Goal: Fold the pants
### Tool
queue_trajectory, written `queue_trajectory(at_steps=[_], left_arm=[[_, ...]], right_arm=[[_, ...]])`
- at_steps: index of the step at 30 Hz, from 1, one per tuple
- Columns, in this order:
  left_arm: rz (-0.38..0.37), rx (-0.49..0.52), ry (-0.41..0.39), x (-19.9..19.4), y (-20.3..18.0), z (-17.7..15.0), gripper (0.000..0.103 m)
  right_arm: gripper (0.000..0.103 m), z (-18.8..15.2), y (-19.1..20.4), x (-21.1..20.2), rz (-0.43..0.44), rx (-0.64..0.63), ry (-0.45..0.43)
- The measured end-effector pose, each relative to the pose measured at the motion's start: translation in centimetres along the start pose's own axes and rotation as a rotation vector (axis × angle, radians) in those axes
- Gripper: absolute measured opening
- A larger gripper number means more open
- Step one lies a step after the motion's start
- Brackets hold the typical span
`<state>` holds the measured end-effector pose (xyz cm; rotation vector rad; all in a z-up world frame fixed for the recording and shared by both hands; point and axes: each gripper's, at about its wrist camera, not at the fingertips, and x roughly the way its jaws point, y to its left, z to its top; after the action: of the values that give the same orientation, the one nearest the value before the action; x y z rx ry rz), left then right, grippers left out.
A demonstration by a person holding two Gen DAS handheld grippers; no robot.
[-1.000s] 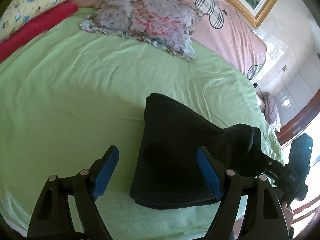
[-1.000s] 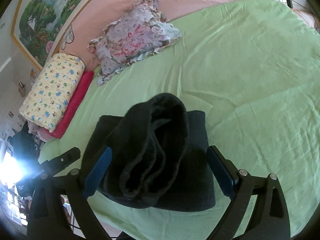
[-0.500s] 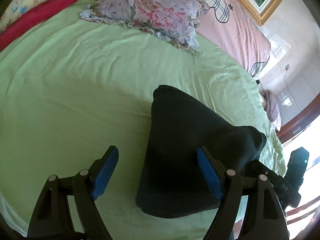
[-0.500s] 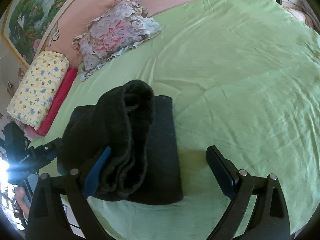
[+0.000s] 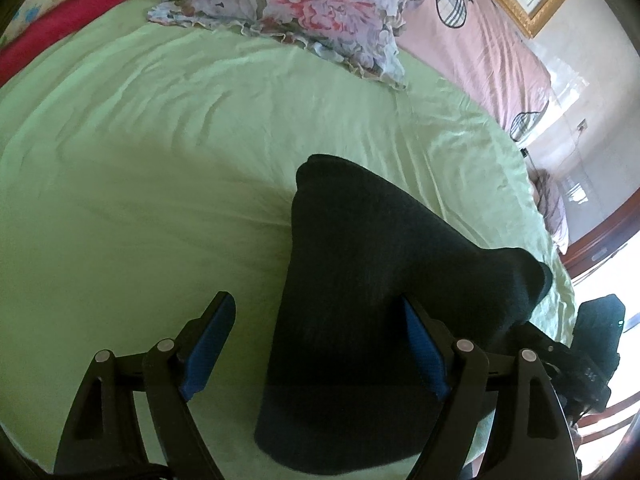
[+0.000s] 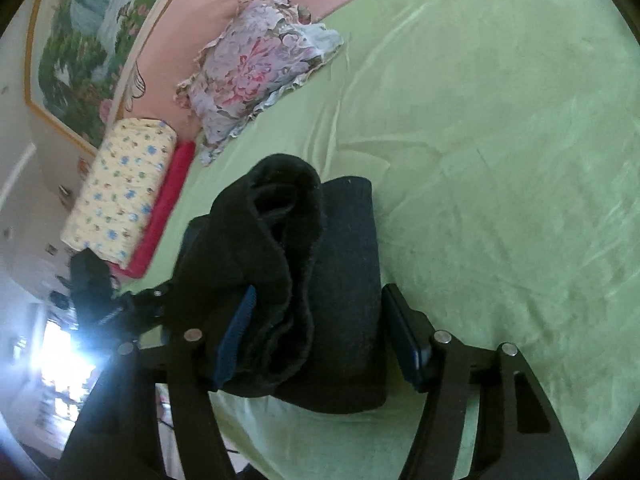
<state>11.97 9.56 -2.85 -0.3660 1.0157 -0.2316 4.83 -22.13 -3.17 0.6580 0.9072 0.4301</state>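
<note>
Looking through the left wrist camera, I see my left gripper (image 5: 318, 342) with its blue-padded fingers (image 5: 210, 342) spread wide apart and holding nothing; the dark folded pants (image 5: 360, 300) fill the lower centre of the frame, lying on the green bedsheet (image 5: 140, 160), with the right pad just over their edge and the left pad over bare sheet; the right gripper (image 5: 592, 354) shows at the lower right edge, at the raised end of the fabric. In the right wrist view, the right gripper (image 6: 320, 340) is also parted, its fingers either side of the pants (image 6: 304, 280); a thick rolled fold stands up against the left blue pad (image 6: 236, 336), while the flatter layer below lies against the right pad; whether the pads actually pinch the cloth I cannot tell; a floral pillow (image 6: 260, 68) sits at upper centre, a yellow patterned bolster (image 6: 120, 192) and a red roll (image 6: 164, 208) at left.
</note>
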Motion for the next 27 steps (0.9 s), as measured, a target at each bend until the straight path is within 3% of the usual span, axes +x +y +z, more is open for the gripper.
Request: queue_trajectory(at_steps=[3, 5, 6, 10, 16, 27], left_arm=[[0.016, 0.025, -0.003, 0.4, -0.7, 0.0, 0.082], [0.017, 0.052, -0.003, 0.5, -1.4, 0.0, 0.064], [0.013, 0.064, 0.004, 0.6, -1.7, 0.0, 0.06], [0.063, 0.113, -0.013, 0.4, -2.8, -0.2, 0.051], [0.064, 0.126, -0.026, -0.6, -3.7, -0.3, 0.034], [0.094, 0.16, -0.097, -4.3, -4.8, -1.2, 0.028]], right_arm=[[0.065, 0.1, 0.0, 0.2, 0.026, 0.004, 0.009], [0.065, 0.2, -0.1, 0.3, 0.035, 0.007, 0.012], [0.065, 0.2, 0.0, 0.4, 0.038, 0.005, 0.013], [0.065, 0.1, 0.1, 0.5, 0.042, 0.001, 0.012], [0.06, 0.1, 0.5, 0.3, 0.034, -0.021, 0.006], [0.049, 0.1, 2.2, -0.9, 0.061, -0.052, -0.03]])
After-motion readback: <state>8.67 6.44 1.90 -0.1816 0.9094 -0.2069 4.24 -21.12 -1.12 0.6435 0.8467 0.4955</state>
